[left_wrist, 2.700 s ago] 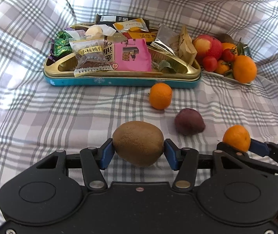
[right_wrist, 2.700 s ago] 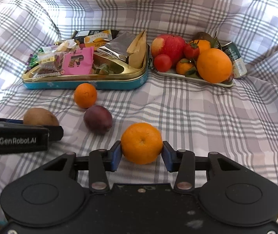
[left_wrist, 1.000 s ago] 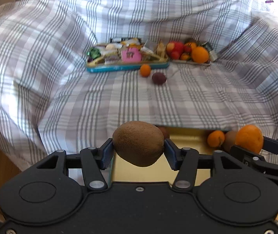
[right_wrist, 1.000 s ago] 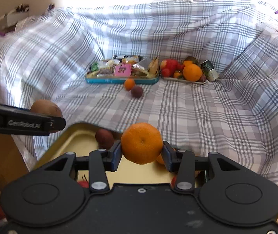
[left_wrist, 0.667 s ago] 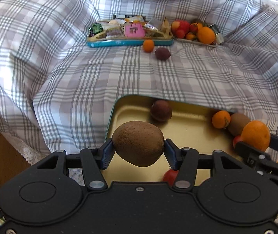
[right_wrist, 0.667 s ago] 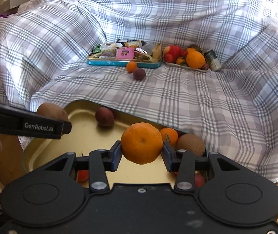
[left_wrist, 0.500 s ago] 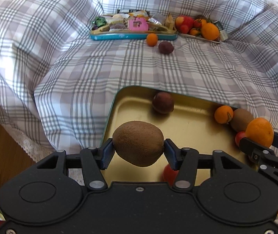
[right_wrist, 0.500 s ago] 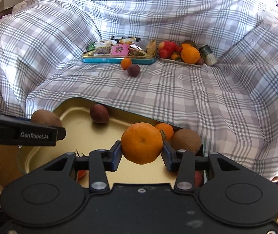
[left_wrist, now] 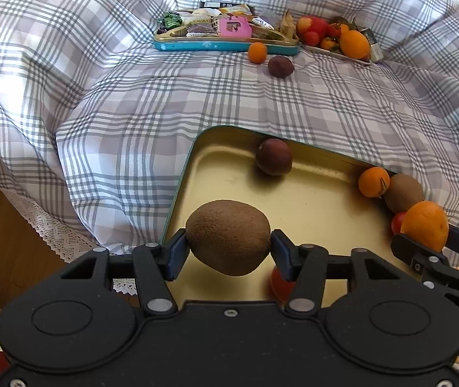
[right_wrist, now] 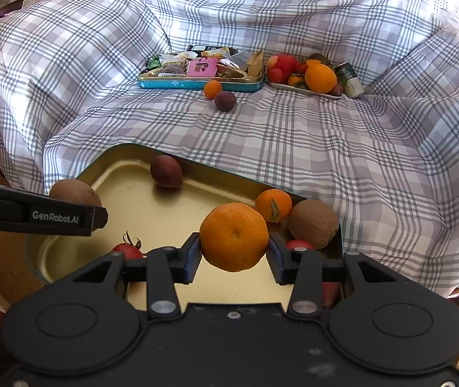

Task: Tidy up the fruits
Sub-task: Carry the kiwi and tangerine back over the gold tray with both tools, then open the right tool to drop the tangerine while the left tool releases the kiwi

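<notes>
Tilting steeply downward, the left gripper (left_wrist: pixel 228 251) hangs over the near left part of the gold tray (left_wrist: pixel 319 213), its blue pads pressed against both ends of a kiwi (left_wrist: pixel 228 237) – the fruit sits crosswise between them, clear of the tray floor. The right gripper (right_wrist: pixel 234 258) points down less sharply over the tray's right half and clamps a mandarin (right_wrist: pixel 233 236) the same way. In the tray lie a dark passion fruit (right_wrist: pixel 166 171) at the far wall, a small mandarin (right_wrist: pixel 273 205) touching a second kiwi (right_wrist: pixel 313 223) in the right corner, and red tomatoes (right_wrist: pixel 127 249) partly hidden by the fingers. Farther back on the plaid cloth (right_wrist: pixel 294 148), another small orange (right_wrist: pixel 212 89) and a purple fruit (right_wrist: pixel 225 100) lie beside the snack tin (right_wrist: pixel 197 83) – just left of a fruit plate (right_wrist: pixel 307 94).
</notes>
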